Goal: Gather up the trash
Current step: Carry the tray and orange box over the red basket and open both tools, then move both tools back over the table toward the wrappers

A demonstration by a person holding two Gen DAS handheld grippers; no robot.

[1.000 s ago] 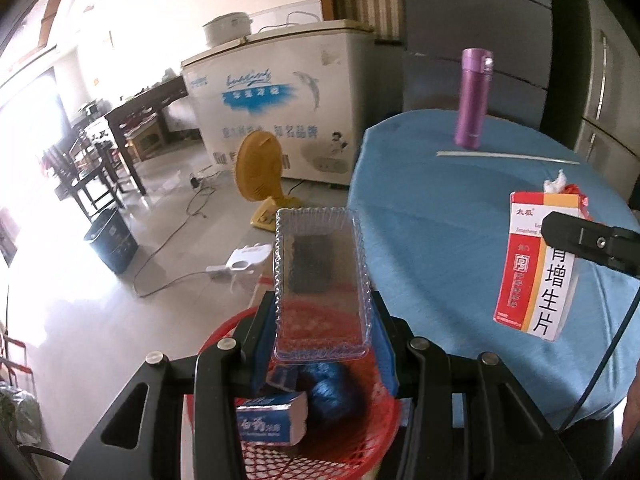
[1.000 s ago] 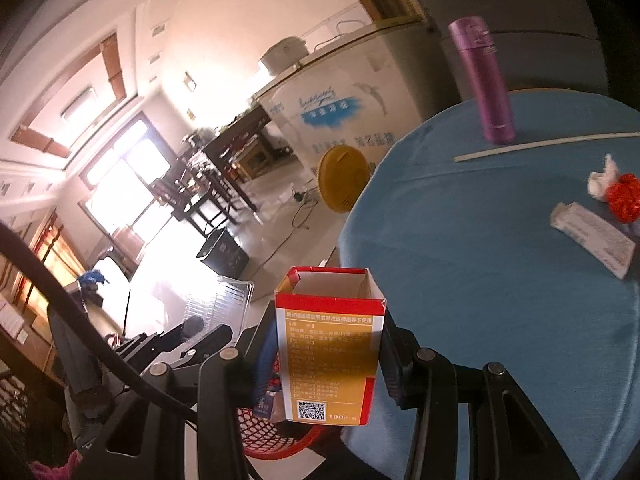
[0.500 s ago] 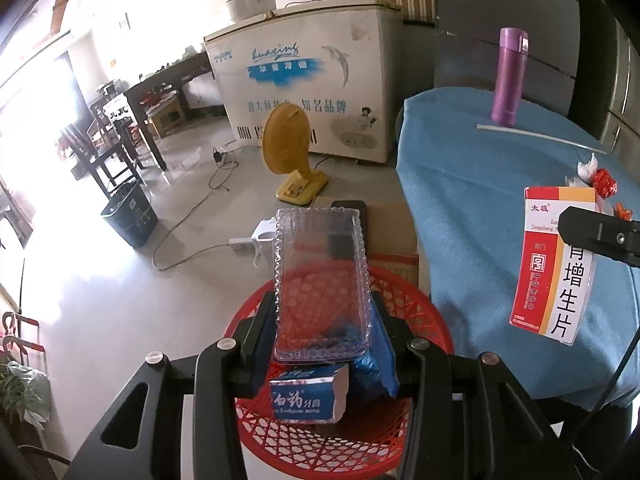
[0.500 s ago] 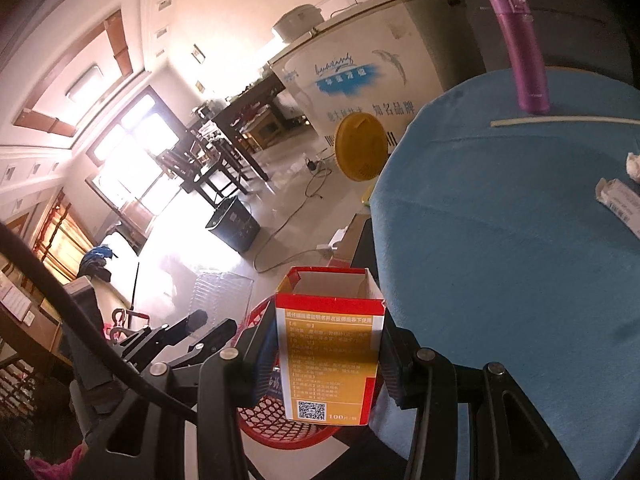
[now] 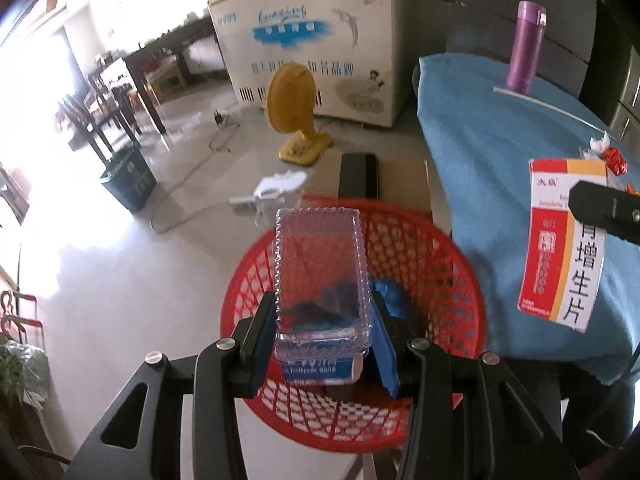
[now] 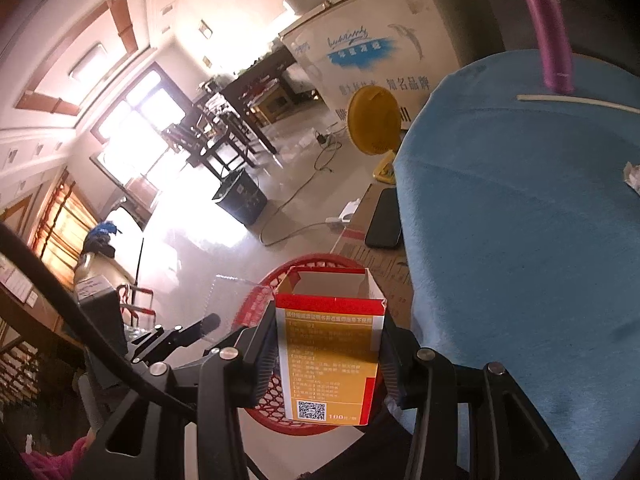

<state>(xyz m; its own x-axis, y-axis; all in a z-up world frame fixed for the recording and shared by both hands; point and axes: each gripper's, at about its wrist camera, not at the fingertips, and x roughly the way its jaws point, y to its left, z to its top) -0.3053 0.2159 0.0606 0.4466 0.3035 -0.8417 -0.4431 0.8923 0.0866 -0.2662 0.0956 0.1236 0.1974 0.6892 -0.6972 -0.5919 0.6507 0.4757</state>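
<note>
My left gripper (image 5: 322, 332) is shut on a clear plastic tray (image 5: 320, 276) and holds it over the red mesh basket (image 5: 452, 248) on the floor. The basket holds a blue-and-white box (image 5: 320, 370) and blue wrapping (image 5: 390, 294). My right gripper (image 6: 328, 354) is shut on an open red-and-yellow medicine box (image 6: 330, 356), held above the basket's rim (image 6: 316, 262) beside the table. In the left wrist view that box (image 5: 560, 248) hangs at the right, over the blue tablecloth's edge.
The round table with blue cloth (image 5: 500, 152) carries a purple flask (image 5: 526, 48), a white strip (image 5: 552, 106) and crumpled red and white wrappers (image 5: 608, 152). A cardboard box with a black phone (image 5: 358, 176), a yellow fan (image 5: 292, 112), a power strip and a white chest freezer stand on the floor.
Both grippers moved left and down, away from the table toward the basket. The clear tray now sits lower over the basket's inside. Both holds are unchanged.
</note>
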